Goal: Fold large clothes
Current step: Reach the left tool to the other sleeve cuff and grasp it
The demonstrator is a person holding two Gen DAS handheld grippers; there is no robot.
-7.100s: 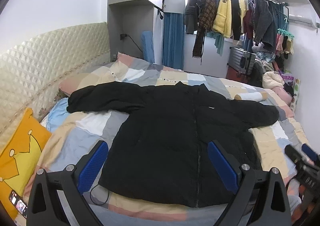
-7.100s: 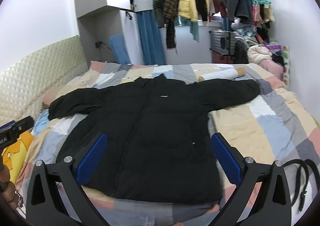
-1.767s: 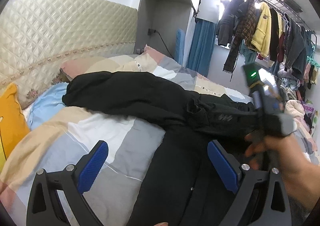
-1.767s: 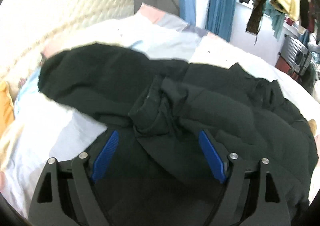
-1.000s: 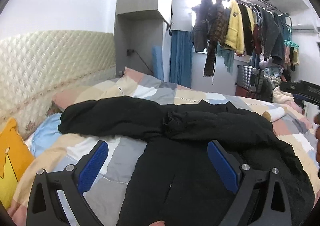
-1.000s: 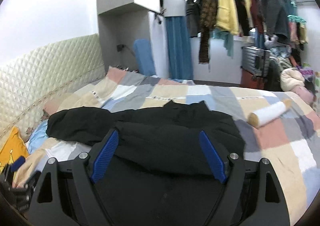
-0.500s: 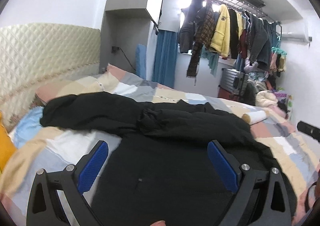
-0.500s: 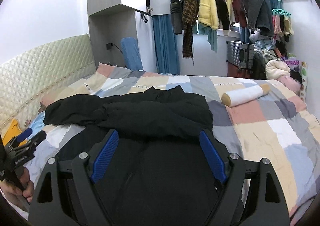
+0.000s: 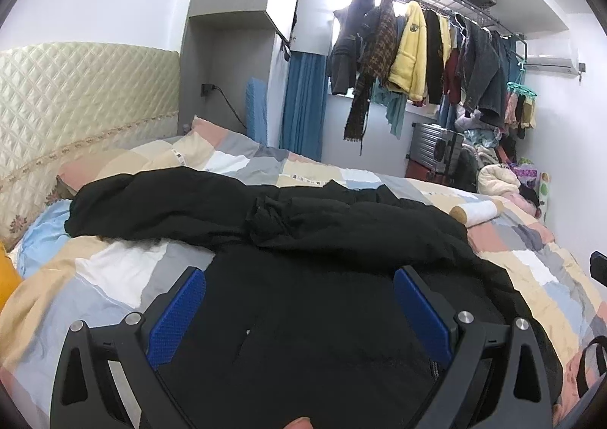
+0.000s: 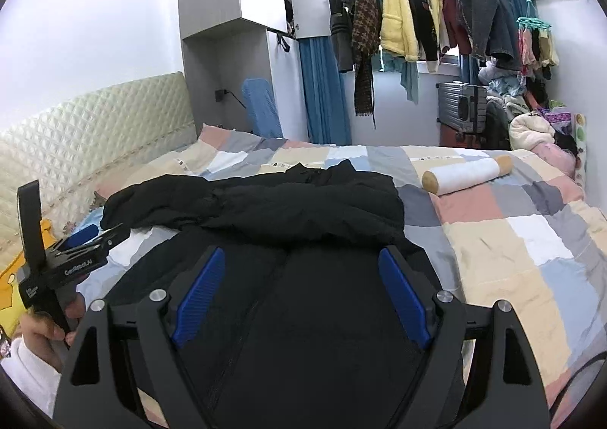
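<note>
A large black padded jacket (image 9: 303,322) (image 10: 303,300) lies flat on the patchwork bedspread (image 10: 523,239). Its right sleeve is folded across the chest, while the left sleeve (image 9: 151,205) still stretches toward the headboard. My left gripper (image 9: 299,311) hovers open over the jacket's lower body with nothing between its blue pads (image 9: 178,311). My right gripper (image 10: 301,294) is also open above the jacket's hem area, pads (image 10: 404,296) apart and empty. In the right wrist view the left gripper's body (image 10: 68,262) shows at the left edge, held by a hand (image 10: 41,326).
A quilted cream headboard (image 9: 76,102) runs along the left. A white rolled bolster (image 10: 466,171) lies on the bed at the right. A yellow pillow (image 10: 15,277) sits at the left edge. Hanging clothes (image 10: 417,19), a suitcase (image 10: 461,106) and piled items stand beyond the bed.
Both grippers have swung rightward along the bed's near side; the jacket body now fills the space under them. The jacket itself has not moved and both jaws stay open.
</note>
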